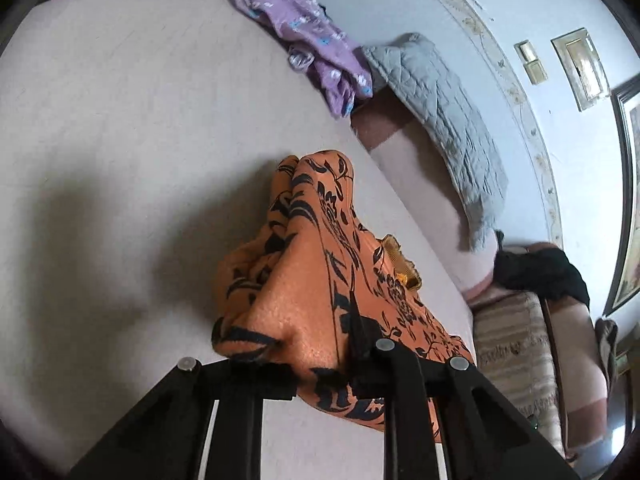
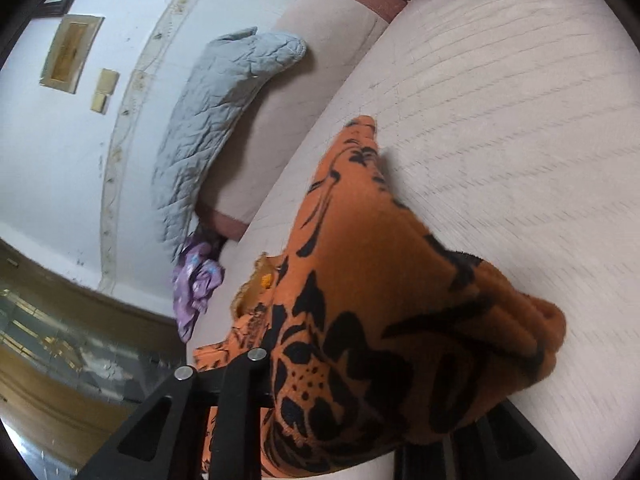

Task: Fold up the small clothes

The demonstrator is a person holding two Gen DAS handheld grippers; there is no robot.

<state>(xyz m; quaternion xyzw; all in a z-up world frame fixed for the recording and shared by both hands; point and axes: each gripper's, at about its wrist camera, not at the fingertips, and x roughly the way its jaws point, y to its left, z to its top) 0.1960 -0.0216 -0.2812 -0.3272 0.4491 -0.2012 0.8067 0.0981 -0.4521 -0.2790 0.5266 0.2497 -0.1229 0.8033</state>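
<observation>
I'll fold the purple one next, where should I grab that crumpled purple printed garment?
Pinch the purple printed cotton garment at its loose lower tip, coming from the open pale cushion side; the grey quilted cloth crowds its other side.

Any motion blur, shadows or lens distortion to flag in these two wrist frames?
Left wrist: sharp, with a soft shadow on the cushion left of the orange garment; the wall trim bows from the fisheye. Right wrist: smeared along the lower left floor and cushion texture; the garment's near folds look soft.

A grey quilted pad drapes the sofa's backrest; pictures hang above.
</observation>
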